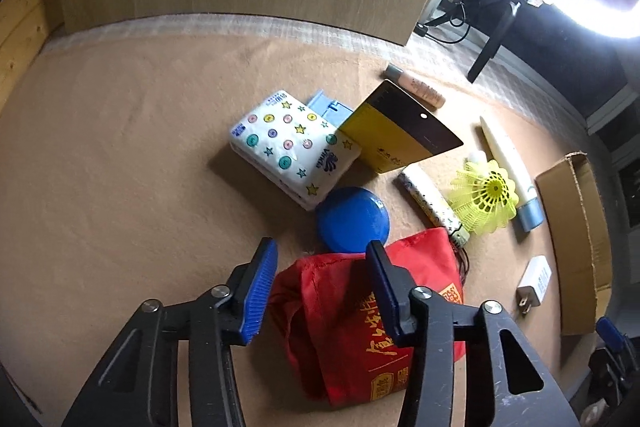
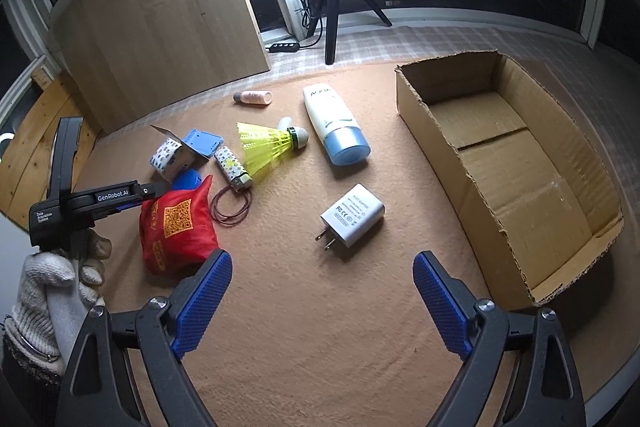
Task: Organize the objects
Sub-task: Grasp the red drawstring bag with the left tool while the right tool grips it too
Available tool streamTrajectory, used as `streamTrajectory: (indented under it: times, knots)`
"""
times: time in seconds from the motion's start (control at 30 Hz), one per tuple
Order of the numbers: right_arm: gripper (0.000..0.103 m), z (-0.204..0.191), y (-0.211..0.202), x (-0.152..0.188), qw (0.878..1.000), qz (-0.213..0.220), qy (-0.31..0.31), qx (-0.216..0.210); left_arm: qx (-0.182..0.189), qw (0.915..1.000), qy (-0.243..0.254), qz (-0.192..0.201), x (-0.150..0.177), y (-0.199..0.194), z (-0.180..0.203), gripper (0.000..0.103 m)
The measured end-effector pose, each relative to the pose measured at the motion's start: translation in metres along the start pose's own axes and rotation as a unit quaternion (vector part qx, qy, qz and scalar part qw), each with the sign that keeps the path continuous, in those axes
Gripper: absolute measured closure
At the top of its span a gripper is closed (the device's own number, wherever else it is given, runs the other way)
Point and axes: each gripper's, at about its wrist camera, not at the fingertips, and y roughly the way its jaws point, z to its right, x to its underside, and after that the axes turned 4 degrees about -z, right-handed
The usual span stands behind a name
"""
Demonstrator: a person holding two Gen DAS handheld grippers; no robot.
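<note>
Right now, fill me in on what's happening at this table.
A person in knit gloves holds a gripper in each hand, sorting clutter on a tan mat. The left gripper straddles the red pouch, jaws part closed, not clearly pinching it yet. The right gripper hangs open over bare mat near the white charger. The cardboard box sits empty; the shuttlecock and lotion tube lie untouched.

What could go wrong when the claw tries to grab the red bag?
The red bag is soft and floppy, so the left gripper might pinch only a fold and let it slip. The thin cord loop beside it could trail or snag. The blue disc sits right against the bag and might get nudged.
</note>
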Motion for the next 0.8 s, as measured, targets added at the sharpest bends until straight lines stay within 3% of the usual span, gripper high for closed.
streamTrajectory:
  times: [0.27,0.73,0.77,0.8]
  knots:
    - [0.013,-0.006,0.002,0.0,1.0,-0.003,-0.007,-0.007,0.042,0.9988,0.007,-0.023,0.017,0.009,0.007,0.058]
    - [0.013,-0.006,0.012,0.009,0.999,-0.021,-0.012,-0.028,0.075,0.9969,0.018,-0.017,0.089,-0.008,0.04,0.057]
    - [0.013,-0.006,0.013,0.009,0.999,-0.024,-0.013,-0.034,0.073,0.997,0.024,-0.015,0.091,-0.011,0.042,0.056]
    - [0.013,-0.007,0.014,0.01,0.999,-0.027,-0.013,-0.04,0.069,0.9971,0.029,-0.009,0.093,-0.017,0.042,0.049]
